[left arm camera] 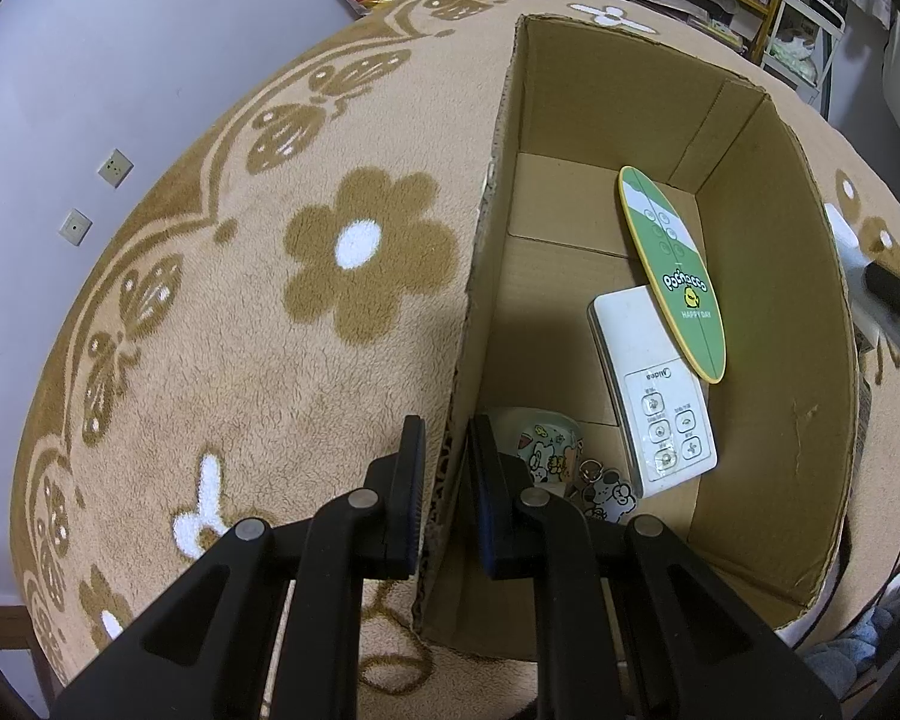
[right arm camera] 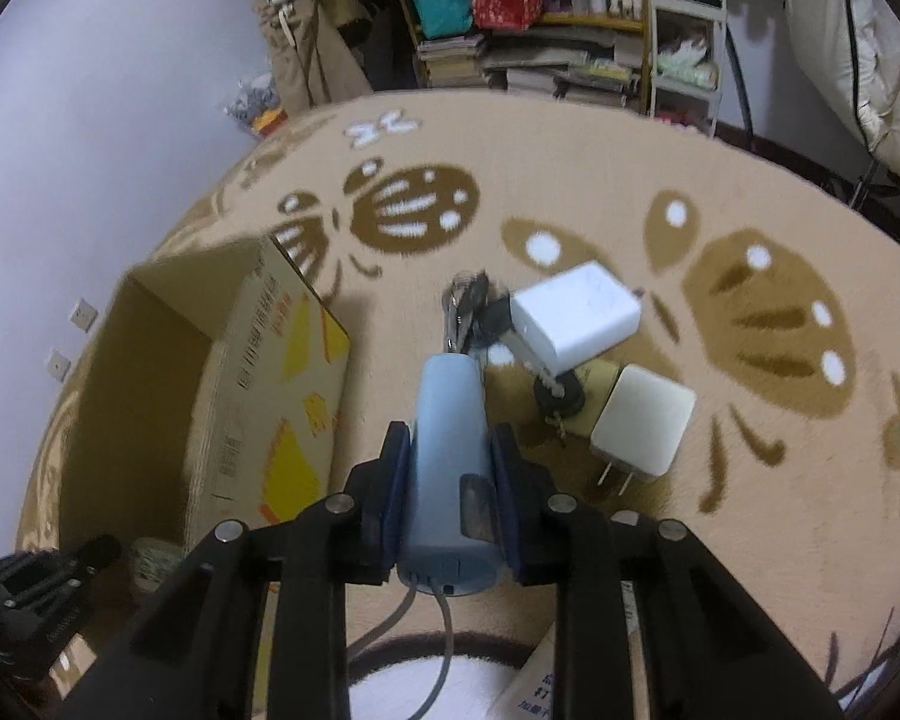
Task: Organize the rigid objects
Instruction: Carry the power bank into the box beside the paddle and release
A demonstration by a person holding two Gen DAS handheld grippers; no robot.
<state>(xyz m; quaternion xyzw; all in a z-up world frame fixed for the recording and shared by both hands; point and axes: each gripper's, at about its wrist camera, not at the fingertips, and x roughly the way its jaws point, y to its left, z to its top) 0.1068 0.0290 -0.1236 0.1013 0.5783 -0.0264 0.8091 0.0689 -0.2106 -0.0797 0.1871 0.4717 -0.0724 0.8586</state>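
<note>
Grippers: left (left arm camera: 444, 462) pinches box wall (left arm camera: 450, 420); right (right arm camera: 447, 462) grips blue cylinder (right arm camera: 447, 450), maybe w/ cord.

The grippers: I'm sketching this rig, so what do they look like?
Both alike. The left gripper and right gripper are matte black plastic linkages with round silver pivot pins. Each has two flat rectangular fingers faced with dark blue pads. No markings or sleeves visible.

Pale blue cylinder (right arm camera: 447, 468) lengthwise between pads; white chargers (right arm camera: 576, 318), keys (right arm camera: 468, 306) on carpet beside box (right arm camera: 282, 372).
</note>
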